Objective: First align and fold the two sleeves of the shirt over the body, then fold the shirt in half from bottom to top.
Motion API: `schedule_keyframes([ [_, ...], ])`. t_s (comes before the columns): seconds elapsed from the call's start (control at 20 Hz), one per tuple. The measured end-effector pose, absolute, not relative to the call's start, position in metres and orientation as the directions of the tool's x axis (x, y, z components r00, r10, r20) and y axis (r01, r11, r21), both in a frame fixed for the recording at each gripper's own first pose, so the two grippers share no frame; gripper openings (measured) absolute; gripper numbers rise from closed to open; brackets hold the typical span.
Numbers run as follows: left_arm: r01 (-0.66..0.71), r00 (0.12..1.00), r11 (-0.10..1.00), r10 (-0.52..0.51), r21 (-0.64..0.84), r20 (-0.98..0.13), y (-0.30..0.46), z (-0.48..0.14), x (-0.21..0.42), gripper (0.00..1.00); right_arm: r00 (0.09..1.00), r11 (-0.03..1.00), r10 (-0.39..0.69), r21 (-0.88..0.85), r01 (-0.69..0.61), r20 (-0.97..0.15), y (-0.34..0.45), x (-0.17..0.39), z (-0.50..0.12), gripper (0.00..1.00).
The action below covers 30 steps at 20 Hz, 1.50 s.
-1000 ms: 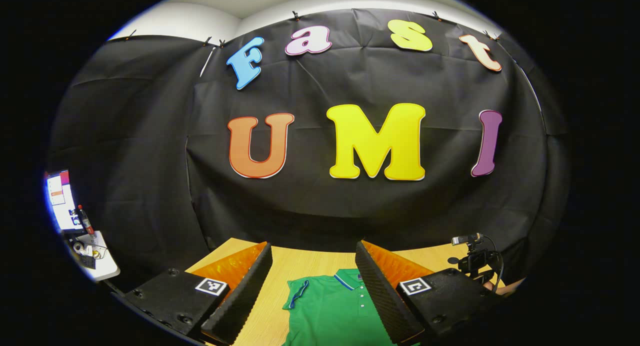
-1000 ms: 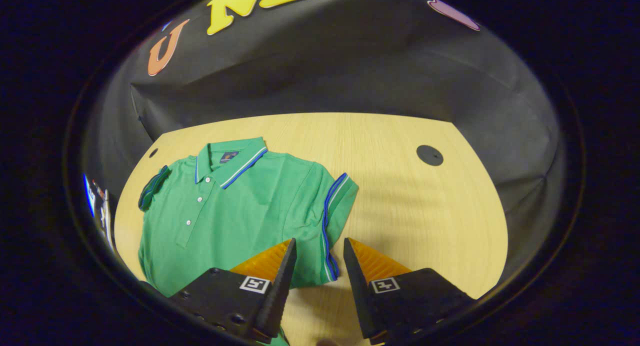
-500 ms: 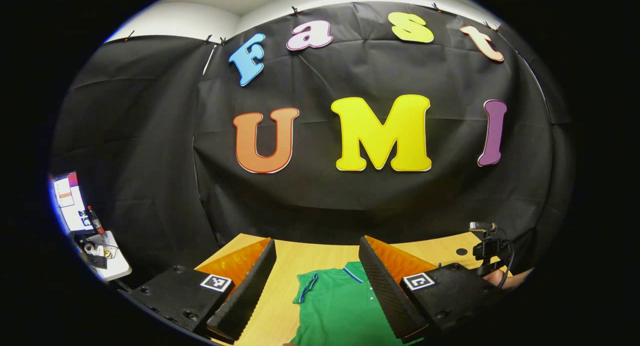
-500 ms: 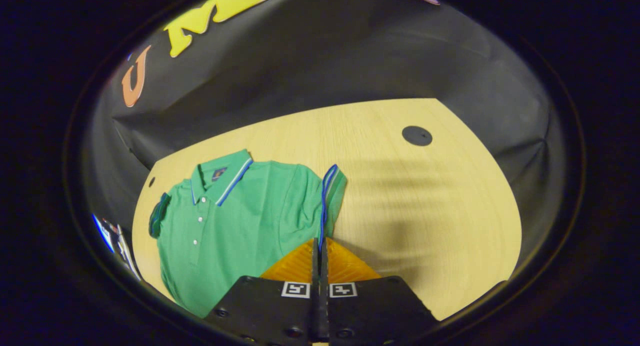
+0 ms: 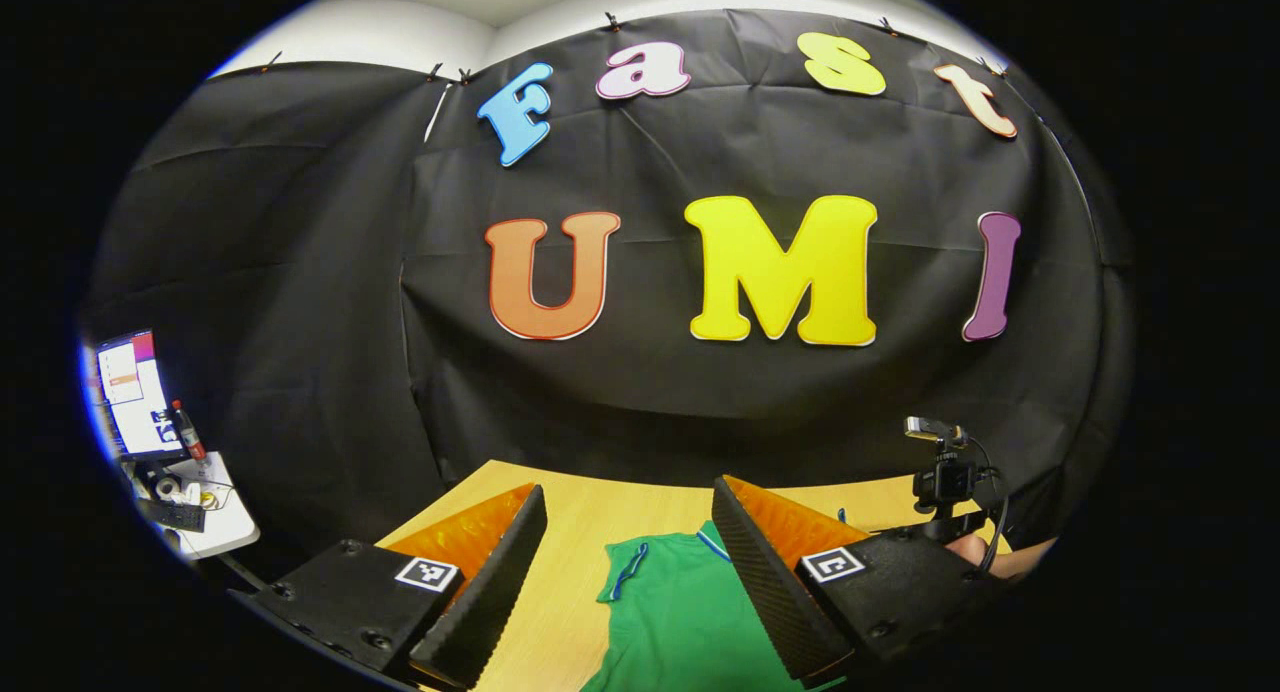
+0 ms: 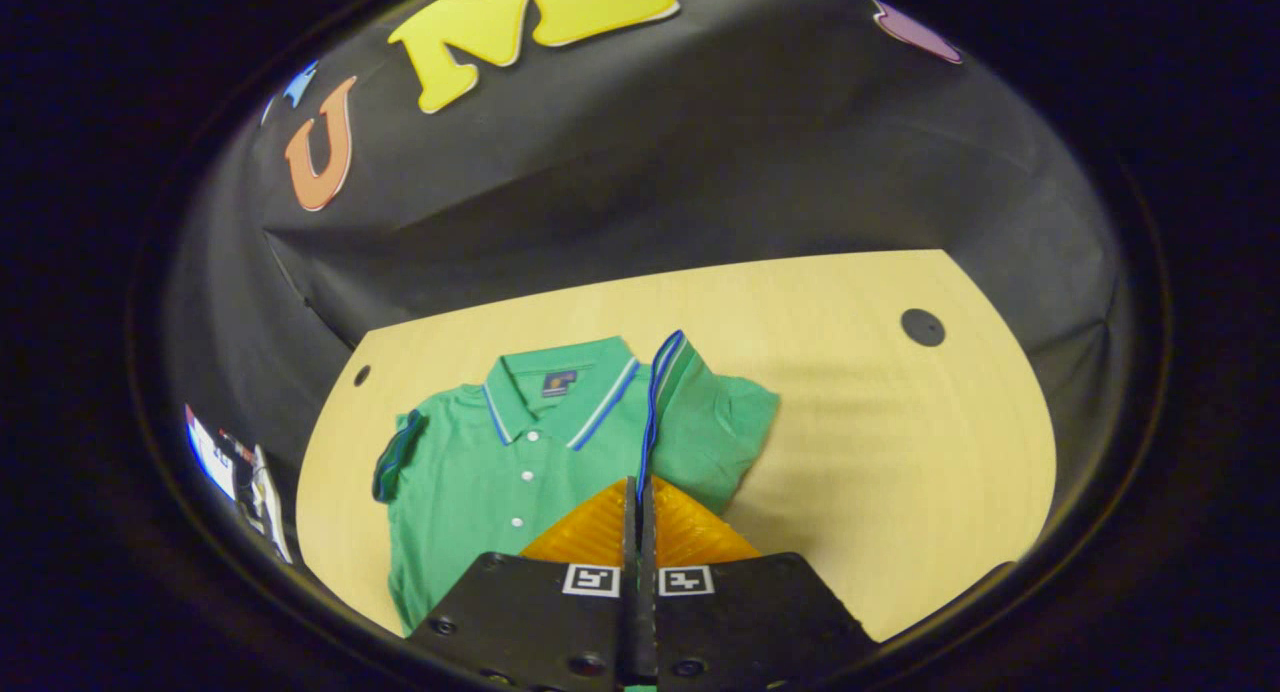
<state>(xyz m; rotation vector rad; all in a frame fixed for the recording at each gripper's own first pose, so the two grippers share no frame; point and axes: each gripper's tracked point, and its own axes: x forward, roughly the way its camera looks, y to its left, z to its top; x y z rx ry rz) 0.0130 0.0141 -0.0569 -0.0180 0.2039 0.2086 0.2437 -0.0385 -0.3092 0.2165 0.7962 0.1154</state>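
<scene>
While its two fingers are pressing flat together on the striped cuff of the sleeve [image 6: 662, 392], the right gripper [image 6: 639, 492] is holding that sleeve lifted and turned over the body of the green shirt [image 6: 500, 472], which is lying collar-up toward the back-left corner of the wooden table [image 6: 880, 442]. The left gripper [image 5: 628, 572] is hanging with its fingers spread wide and gripping nothing, above the table near its back edge, with the shirt's collar end showing between them.
</scene>
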Motion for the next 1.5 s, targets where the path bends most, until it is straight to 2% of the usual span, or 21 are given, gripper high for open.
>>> schedule_keyframes([
  [0.1,-0.236,0.949,0.971,0.235,0.022,-0.209,0.031,-0.059,0.01,1.0,0.695,0.964,0.213,0.264,-0.035,-0.686,-0.014,0.242,-0.305,0.01],
  [0.15,-0.237,0.948,0.971,0.236,0.023,-0.214,0.035,-0.06,0.011,1.0,0.698,0.963,0.221,0.265,-0.047,-0.681,-0.006,0.242,-0.302,0.31],
  [0.2,-0.242,0.946,0.97,0.241,0.02,-0.218,0.039,-0.063,0.012,1.0,0.708,0.964,0.228,0.26,-0.065,-0.668,-0.001,0.24,-0.295,0.24],
  [0.35,-0.215,0.945,0.977,0.204,-0.016,-0.258,0.04,-0.081,0.021,1.0,0.74,0.975,0.197,0.207,-0.079,-0.643,0.001,0.23,-0.279,0.98],
  [0.45,-0.168,0.942,0.985,0.149,-0.038,-0.302,0.037,-0.102,0.033,1.0,0.776,0.981,0.173,0.174,-0.082,-0.607,-0.006,0.218,-0.255,0.95],
  [0.8,-0.019,0.907,0.999,0.005,-0.029,-0.422,0.034,-0.17,0.077,1.0,0.857,0.993,0.115,0.088,-0.081,-0.503,-0.028,0.138,-0.184,0.95],
  [0.95,-0.001,0.87,1.0,-0.006,-0.014,-0.492,0.039,-0.212,0.092,1.0,0.876,0.993,0.106,0.097,-0.068,-0.471,-0.03,0.105,-0.165,0.95],
  [1.2,-0.007,0.792,0.999,-0.026,-0.053,-0.61,0.044,-0.287,0.118,1.0,0.87,0.993,0.092,0.106,-0.046,-0.484,-0.029,0.06,-0.161,0.95],
  [1.5,-0.014,0.71,0.999,-0.013,-0.032,-0.704,0.06,-0.362,0.142,1.0,0.852,0.997,0.058,0.076,-0.022,-0.52,-0.037,0.046,-0.169,0.95],
])
